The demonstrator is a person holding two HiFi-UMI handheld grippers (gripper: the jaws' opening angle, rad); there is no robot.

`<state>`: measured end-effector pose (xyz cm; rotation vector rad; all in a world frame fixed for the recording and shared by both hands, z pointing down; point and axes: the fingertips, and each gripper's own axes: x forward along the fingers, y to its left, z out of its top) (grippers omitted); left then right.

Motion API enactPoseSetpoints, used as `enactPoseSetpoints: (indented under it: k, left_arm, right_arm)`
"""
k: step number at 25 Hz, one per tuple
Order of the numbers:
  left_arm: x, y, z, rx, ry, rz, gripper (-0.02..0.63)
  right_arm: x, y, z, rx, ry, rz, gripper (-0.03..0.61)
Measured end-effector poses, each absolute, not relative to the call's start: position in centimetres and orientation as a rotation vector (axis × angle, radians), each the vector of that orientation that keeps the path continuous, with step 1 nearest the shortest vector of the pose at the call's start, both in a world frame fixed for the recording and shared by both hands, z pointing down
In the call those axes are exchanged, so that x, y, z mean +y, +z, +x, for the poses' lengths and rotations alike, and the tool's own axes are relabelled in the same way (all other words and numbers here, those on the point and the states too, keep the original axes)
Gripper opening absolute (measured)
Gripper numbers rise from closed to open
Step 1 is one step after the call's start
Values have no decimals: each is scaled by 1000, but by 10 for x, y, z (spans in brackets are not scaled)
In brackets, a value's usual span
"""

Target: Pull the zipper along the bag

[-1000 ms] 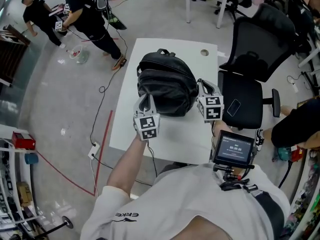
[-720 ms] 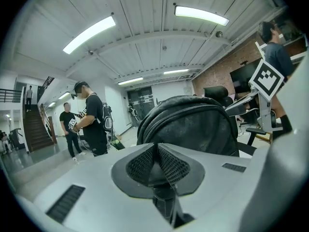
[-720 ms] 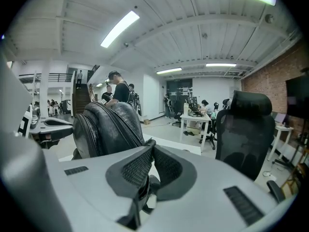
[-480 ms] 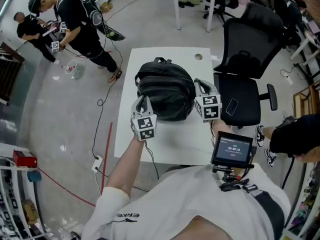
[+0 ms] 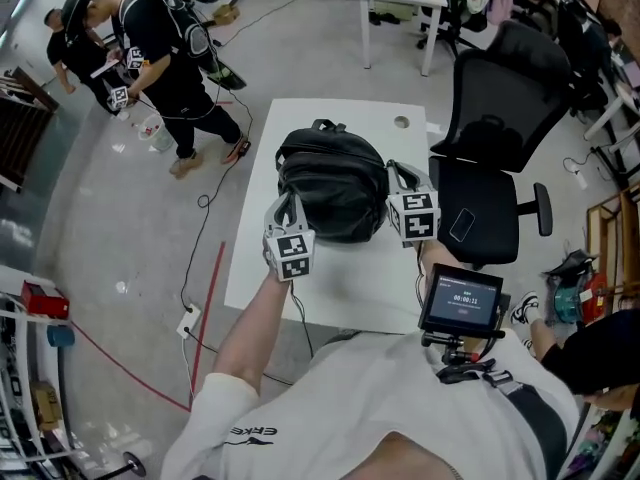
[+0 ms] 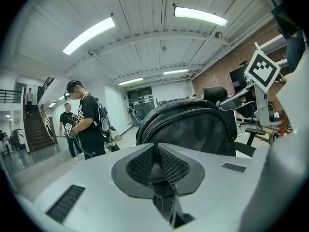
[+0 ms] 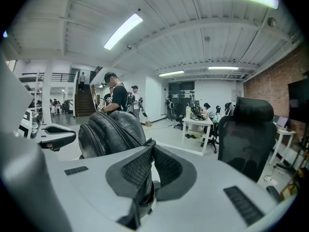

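Observation:
A black backpack (image 5: 333, 183) stands upright in the middle of the white table (image 5: 340, 283). My left gripper (image 5: 288, 204) sits at the bag's front left side, my right gripper (image 5: 397, 172) at its right side. In the left gripper view the jaws (image 6: 157, 146) are shut, nothing shows between them, and the backpack (image 6: 188, 124) rises just beyond with a zipper track (image 6: 193, 112) arching over its top. In the right gripper view the jaws (image 7: 150, 143) are shut too, their tip beside the backpack (image 7: 108, 129). I cannot make out a zipper pull.
A black office chair (image 5: 500, 118) stands against the table's right edge, a phone (image 5: 460, 224) on its seat. Two people (image 5: 160, 48) stand on the floor at the far left. A cable hole (image 5: 402, 122) marks the table's far corner. A handheld screen (image 5: 462, 300) hangs near my chest.
Both grippers have stayed beside the backpack, shut. The head view has shifted a little, and the people at the far left have moved.

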<state>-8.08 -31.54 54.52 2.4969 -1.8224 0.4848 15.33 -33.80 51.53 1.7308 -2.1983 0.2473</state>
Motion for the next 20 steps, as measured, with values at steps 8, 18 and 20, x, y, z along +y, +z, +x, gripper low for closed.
enactPoseSetpoints:
  k: [8, 18, 20]
  left_arm:
    - [-302, 535, -89, -1895, 492, 2452, 5]
    - [-342, 540, -129, -1718, 525, 2609, 5]
    - [-349, 542, -130, -1679, 525, 2639, 5]
  right_arm:
    - [-339, 511, 150, -2254, 243, 1694, 18]
    - [-347, 498, 121, -2157, 254, 1838, 18]
    - [-348, 496, 120, -2138, 252, 1860, 18]
